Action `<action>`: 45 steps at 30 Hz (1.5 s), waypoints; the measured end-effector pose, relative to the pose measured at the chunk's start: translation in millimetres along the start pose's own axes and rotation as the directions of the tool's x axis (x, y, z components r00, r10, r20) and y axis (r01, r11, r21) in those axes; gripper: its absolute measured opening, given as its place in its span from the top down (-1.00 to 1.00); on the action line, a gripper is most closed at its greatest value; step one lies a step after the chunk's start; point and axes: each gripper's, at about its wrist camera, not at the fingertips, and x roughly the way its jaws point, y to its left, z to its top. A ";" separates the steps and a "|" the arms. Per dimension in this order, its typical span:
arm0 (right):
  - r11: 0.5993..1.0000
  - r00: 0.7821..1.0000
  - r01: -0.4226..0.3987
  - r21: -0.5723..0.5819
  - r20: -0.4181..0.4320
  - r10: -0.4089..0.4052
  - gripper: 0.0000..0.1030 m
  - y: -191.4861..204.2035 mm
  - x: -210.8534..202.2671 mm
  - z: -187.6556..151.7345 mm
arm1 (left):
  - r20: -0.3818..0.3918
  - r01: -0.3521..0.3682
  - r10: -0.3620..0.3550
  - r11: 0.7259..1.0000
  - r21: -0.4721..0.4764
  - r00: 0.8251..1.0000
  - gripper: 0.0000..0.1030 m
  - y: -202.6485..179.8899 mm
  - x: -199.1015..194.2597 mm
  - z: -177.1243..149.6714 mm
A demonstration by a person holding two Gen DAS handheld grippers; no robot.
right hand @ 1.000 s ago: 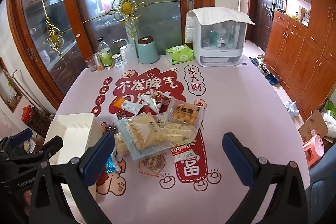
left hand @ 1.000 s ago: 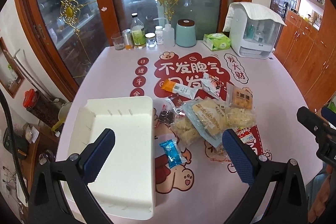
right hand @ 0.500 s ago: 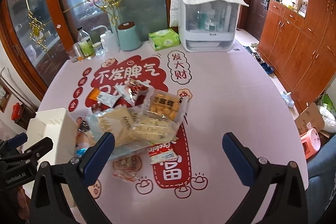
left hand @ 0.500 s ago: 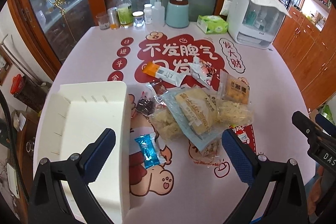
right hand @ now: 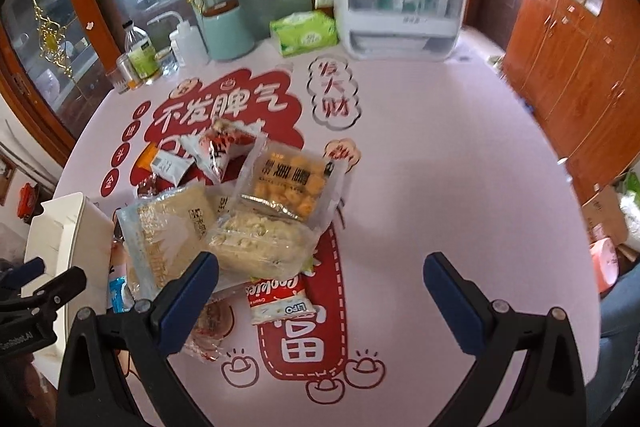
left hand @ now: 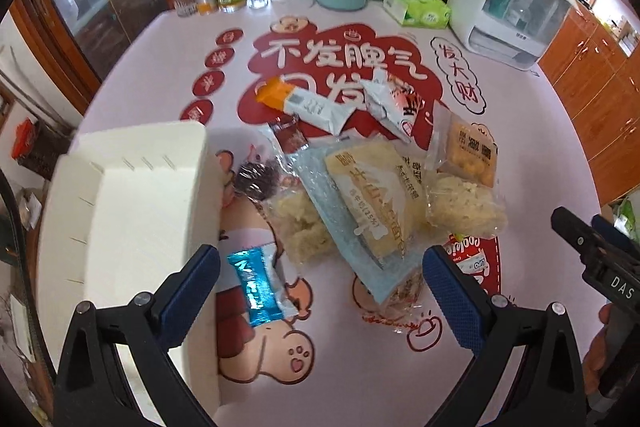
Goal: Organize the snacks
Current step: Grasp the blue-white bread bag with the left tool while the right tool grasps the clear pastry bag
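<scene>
Small blue foil snack packet (left hand: 258,285) lies between spread fingers of left gripper (left hand: 320,283), long axis pointing away; white plastic bin (left hand: 132,211) just left; right gripper (right hand: 320,283) also spread, farther off.

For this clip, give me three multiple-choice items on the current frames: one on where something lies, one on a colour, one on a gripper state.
1. Where does the small blue snack packet lie?
A. inside the white bin
B. on the table beside the white bin
C. on top of the tissue pack

2. What colour is the tissue pack at the far side of the table?
A. green
B. red
C. black

3. What state is the left gripper in?
A. shut on a packet
B. shut on nothing
C. open, holding nothing

Answers:
1 B: the packet rests on the tablecloth just outside the wall of the white bin.
2 A: its wrapper is green and white in both views.
3 C: the blue pads stand wide apart above the table with nothing between them touching them.
</scene>
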 end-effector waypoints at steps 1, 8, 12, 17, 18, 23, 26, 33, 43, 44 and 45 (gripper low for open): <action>1.000 1.000 -0.014 0.005 -0.009 0.014 -1.00 -0.7 5.5 1.5 | -0.011 0.008 -0.008 1.000 -0.010 1.000 -0.96 0.0 6.3 1.4; 0.992 0.990 -0.111 0.065 -0.078 0.116 -1.00 -9.2 50.2 9.2 | -0.062 0.036 -0.040 0.998 -0.059 0.997 -0.96 -4.9 45.5 12.8; 0.988 0.983 -0.130 0.087 -0.121 0.140 -1.00 -12.4 74.7 10.7 | -0.105 0.042 -0.052 0.994 -0.097 0.993 -0.94 -3.4 69.7 18.9; 0.982 0.972 -0.160 0.099 -0.159 0.174 -1.00 -13.7 94.4 10.0 | -0.142 0.027 -0.048 0.989 -0.145 0.989 -0.93 -0.8 93.0 22.0; 0.981 0.970 -0.167 0.104 -0.164 0.182 -1.00 -13.9 97.9 9.8 | -0.149 0.031 -0.054 0.988 -0.154 0.987 -0.93 -0.3 97.1 22.3; 0.965 0.953 -0.218 0.146 -0.182 0.242 -1.00 -15.0 112.2 9.5 | -0.172 0.064 -0.098 0.979 -0.194 0.980 -0.90 -2.2 114.6 25.9; 0.953 0.940 -0.253 0.169 -0.191 0.283 -0.99 -13.2 119.2 8.1 | -0.170 0.067 -0.101 0.979 -0.195 0.980 -0.89 -5.8 122.5 28.9; 0.907 0.894 -0.350 0.235 -0.205 0.398 -0.55 -7.6 130.4 3.2 | -0.145 0.070 -0.092 0.986 -0.151 0.985 -0.35 -15.2 126.7 36.7; 0.934 0.927 -0.337 0.117 -0.135 0.351 0.16 11.4 100.6 8.4 | -0.071 0.092 -0.095 0.995 -0.051 0.993 0.47 -31.1 104.6 40.1; 0.937 0.930 -0.334 0.104 -0.128 0.346 0.16 13.6 96.0 8.4 | -0.068 0.098 -0.102 0.994 -0.055 0.993 0.48 -29.5 101.2 38.4; 0.940 0.934 -0.329 0.090 -0.116 0.338 0.19 15.8 90.6 8.2 | -0.064 0.099 -0.103 0.993 -0.060 0.993 0.51 -28.6 98.0 37.4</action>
